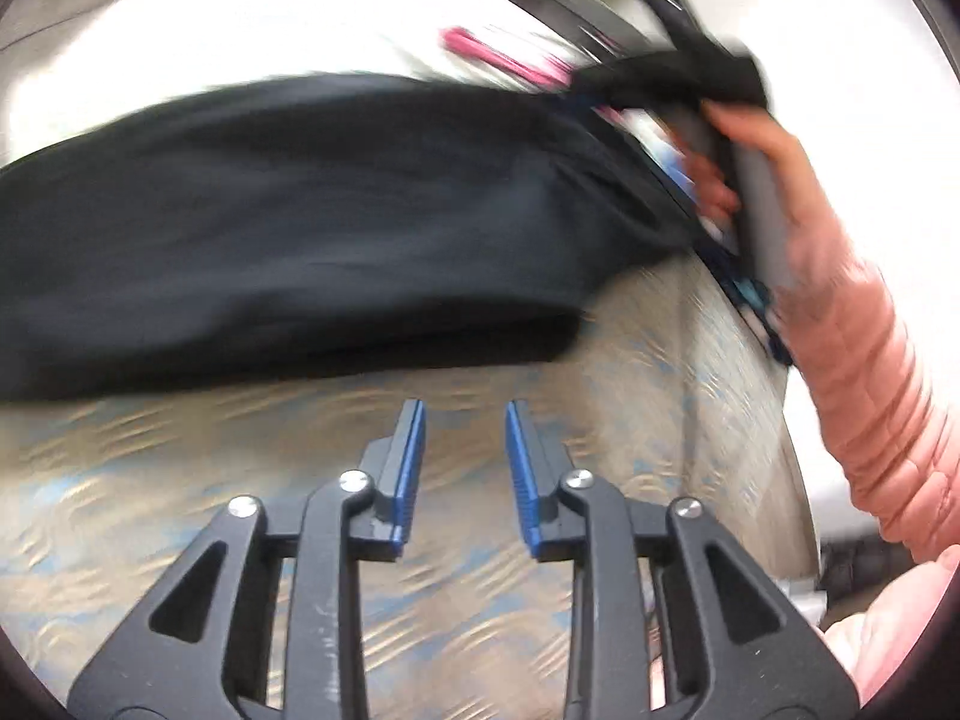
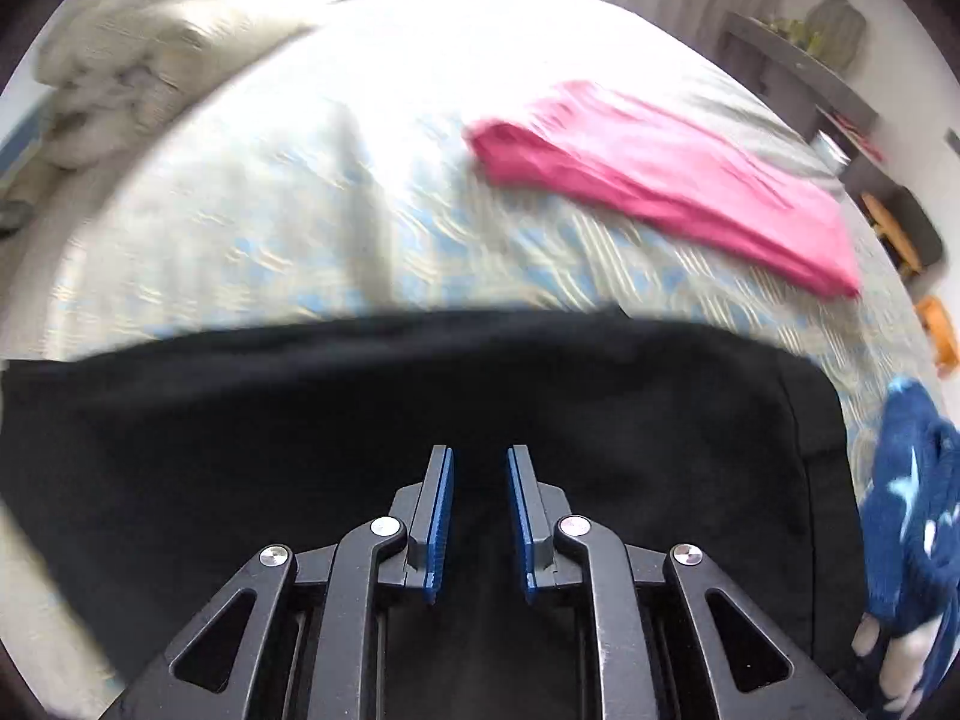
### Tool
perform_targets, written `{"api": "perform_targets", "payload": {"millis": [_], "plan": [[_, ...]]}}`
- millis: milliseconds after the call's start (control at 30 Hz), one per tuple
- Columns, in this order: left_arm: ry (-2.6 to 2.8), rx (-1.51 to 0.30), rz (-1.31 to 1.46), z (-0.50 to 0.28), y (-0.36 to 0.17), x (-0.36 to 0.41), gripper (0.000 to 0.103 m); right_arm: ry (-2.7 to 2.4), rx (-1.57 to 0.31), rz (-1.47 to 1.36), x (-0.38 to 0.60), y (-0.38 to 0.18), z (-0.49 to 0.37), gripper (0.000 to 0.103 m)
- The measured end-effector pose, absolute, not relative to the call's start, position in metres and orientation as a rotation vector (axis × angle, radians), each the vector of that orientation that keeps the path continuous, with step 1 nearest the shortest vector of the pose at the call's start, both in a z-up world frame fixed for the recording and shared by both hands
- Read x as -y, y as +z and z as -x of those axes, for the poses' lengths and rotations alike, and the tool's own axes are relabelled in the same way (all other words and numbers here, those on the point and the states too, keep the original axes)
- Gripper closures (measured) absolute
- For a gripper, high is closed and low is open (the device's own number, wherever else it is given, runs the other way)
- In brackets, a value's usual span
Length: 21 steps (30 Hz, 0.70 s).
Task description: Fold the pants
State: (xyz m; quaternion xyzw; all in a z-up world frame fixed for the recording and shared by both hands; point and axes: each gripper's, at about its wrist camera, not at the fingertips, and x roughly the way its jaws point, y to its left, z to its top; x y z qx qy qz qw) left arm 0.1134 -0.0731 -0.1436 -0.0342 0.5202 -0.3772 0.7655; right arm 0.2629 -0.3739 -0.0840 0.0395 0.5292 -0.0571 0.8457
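Note:
Black pants [image 1: 300, 210] lie across the patterned bedspread [image 1: 180, 480], blurred by motion. My left gripper [image 1: 465, 414] hovers open over bare bedspread just short of the pants' near edge, with nothing between its blue pads. At the right a hand in a pink sleeve [image 1: 870, 372] holds the right gripper's grey handle [image 1: 759, 210], and a bunch of black cloth [image 1: 672, 81] is gathered at its tip. In the right wrist view the right gripper [image 2: 480, 462] is narrowly shut on the pants [image 2: 300, 450], whose cloth fills the space under and between the fingers.
A folded pink garment [image 2: 660, 180] lies further back on the bed. A dark blue cloth with white stars [image 2: 906, 498] sits at the right edge. A cream blanket [image 2: 150, 30] is heaped at the back left. Shelves [image 2: 798, 60] stand beyond the bed's right side.

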Motion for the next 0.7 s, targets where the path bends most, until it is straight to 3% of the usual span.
{"api": "perform_targets", "payload": {"millis": [167,400,467,533,633,700], "plan": [[-0.441,-1.065,0.235,-0.15,-0.142,-0.057,0.068,0.117,-1.202,0.055,0.3,-0.084,-0.269,0.076],[-0.112,-0.957,0.339,-0.164,-0.133,-0.192,0.067,-0.004,-1.255,0.166,0.237,-0.135,-0.342,0.079],[-0.071,-0.938,0.383,-0.166,-0.134,-0.221,0.066,-0.076,-1.246,0.13,0.232,-0.125,-0.359,0.079],[-0.053,-0.918,0.432,-0.171,-0.14,-0.247,0.053,-0.034,-1.211,0.129,0.214,-0.104,-0.36,0.079],[-0.041,-0.913,0.473,-0.181,-0.153,-0.259,0.052,0.219,-1.162,0.194,0.152,-0.068,-0.353,0.077],[-0.053,-0.915,0.488,-0.192,-0.162,-0.265,0.052,0.418,-1.162,0.251,0.098,-0.053,-0.348,0.066]]}}
